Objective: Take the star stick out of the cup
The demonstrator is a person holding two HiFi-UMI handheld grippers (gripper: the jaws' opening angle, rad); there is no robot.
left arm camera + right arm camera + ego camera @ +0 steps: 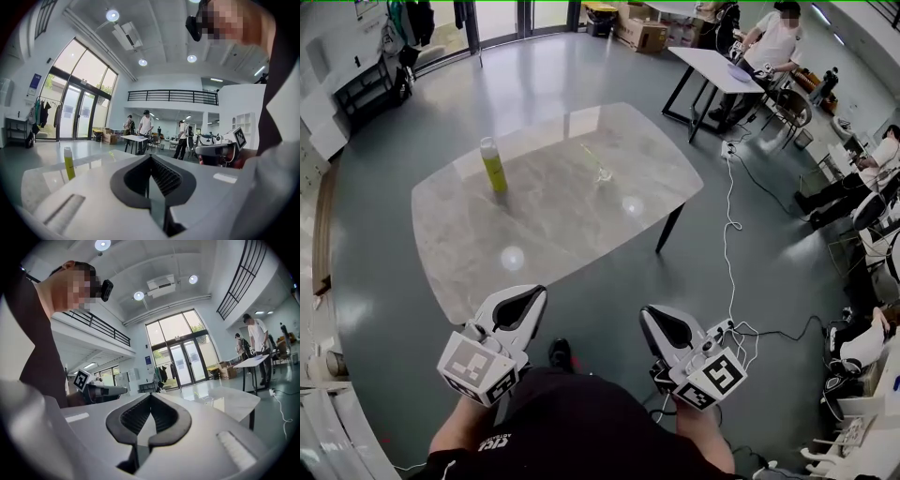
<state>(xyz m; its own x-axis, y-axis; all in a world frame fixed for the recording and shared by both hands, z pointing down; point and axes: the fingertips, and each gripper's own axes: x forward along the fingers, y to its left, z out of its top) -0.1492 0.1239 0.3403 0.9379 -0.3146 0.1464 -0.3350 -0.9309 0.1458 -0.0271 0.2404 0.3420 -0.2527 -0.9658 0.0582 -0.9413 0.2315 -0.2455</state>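
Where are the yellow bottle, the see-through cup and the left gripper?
yellow bottle (494, 169), head view, middle of its body.
see-through cup (603, 174), head view, its clear wall.
left gripper (541, 292), head view, tips of its shut jaws.

glossy marbled table (553, 216), clear cup (602, 174), shiny floor (544, 80).

Bare tabletop (546, 220) between tall bottle (493, 165) and cup (603, 174)

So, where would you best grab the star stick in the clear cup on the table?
Probably on the star stick above the rim, from above: it leans out of the cup, whose wall blocks its lower part.
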